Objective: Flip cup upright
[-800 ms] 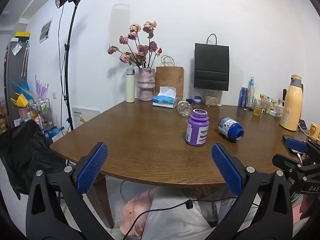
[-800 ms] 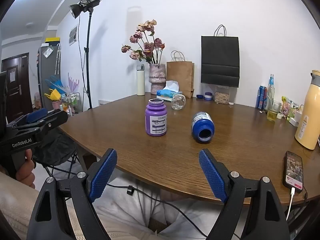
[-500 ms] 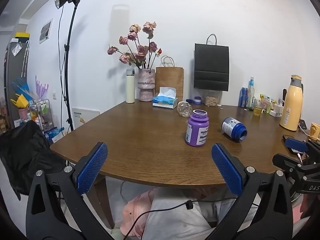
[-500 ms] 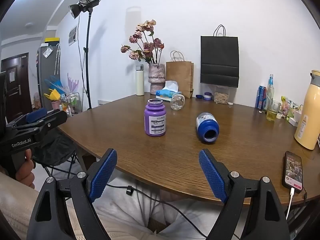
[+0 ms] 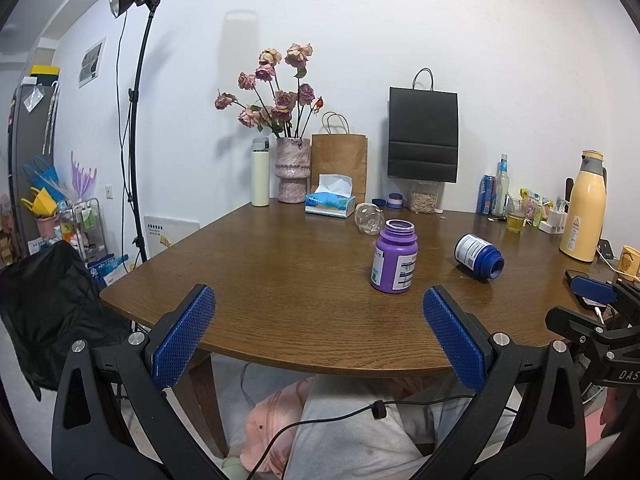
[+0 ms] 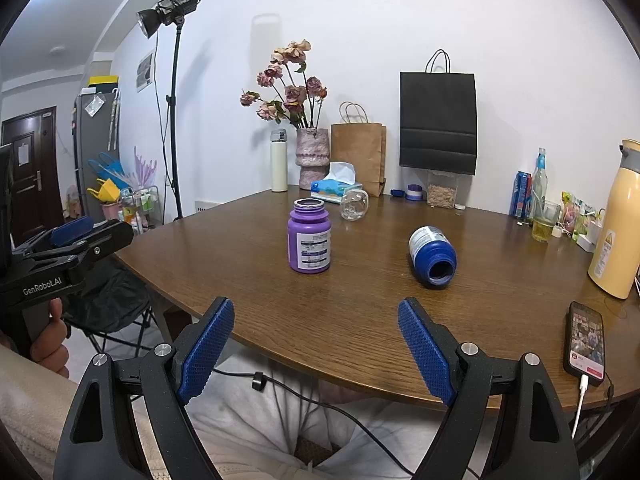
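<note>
A blue open-mouthed cup (image 5: 479, 257) (image 6: 433, 258) lies on its side on the brown wooden table (image 5: 280, 280) (image 6: 360, 312), its mouth towards me. To its left a purple cup (image 5: 394, 256) (image 6: 309, 236) stands upright with its mouth up. Behind that one a small clear glass (image 5: 368, 218) (image 6: 354, 204) lies tipped over. My left gripper (image 5: 318, 300) is open at the table's near edge, holding nothing, well short of the purple cup. My right gripper (image 6: 316, 308) is open too, near the front edge, with the blue cup ahead to its right.
Along the wall stand a flower vase (image 5: 293, 170), a white flask (image 5: 260, 172), a tissue box (image 5: 330, 202), paper bags and a yellow thermos (image 6: 618, 224). A phone (image 6: 586, 344) on a cable lies at the right front edge. A light stand (image 5: 136, 120) rises at the left.
The blue cup has rolled a little to the right on the table. Both grippers have stayed open and almost still.
</note>
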{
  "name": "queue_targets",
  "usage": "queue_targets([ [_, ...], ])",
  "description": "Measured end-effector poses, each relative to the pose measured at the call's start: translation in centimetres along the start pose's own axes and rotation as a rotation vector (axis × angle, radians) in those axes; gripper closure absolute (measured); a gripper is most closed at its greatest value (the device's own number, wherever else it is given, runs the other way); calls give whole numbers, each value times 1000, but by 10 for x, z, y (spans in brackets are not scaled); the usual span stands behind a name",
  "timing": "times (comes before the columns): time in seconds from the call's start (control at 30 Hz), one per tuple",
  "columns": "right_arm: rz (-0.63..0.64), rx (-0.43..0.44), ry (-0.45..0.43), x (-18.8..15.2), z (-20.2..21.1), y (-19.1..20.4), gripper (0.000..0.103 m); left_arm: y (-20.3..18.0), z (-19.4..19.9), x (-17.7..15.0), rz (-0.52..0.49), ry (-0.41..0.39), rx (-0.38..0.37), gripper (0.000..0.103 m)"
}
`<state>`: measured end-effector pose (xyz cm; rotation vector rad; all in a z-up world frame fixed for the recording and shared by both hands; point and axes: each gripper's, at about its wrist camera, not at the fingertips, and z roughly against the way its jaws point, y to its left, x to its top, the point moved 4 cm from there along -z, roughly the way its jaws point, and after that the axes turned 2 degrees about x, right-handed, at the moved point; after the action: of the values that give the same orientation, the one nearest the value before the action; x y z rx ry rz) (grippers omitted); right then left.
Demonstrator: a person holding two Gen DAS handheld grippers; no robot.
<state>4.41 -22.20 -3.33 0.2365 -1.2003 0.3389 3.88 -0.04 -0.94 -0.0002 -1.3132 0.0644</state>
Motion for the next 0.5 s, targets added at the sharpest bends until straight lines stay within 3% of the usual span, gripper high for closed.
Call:
queue_targets([
  [0.5,6,3,-1,-2,1,3,15,-2,-2,-2,2,3,1,0],
])
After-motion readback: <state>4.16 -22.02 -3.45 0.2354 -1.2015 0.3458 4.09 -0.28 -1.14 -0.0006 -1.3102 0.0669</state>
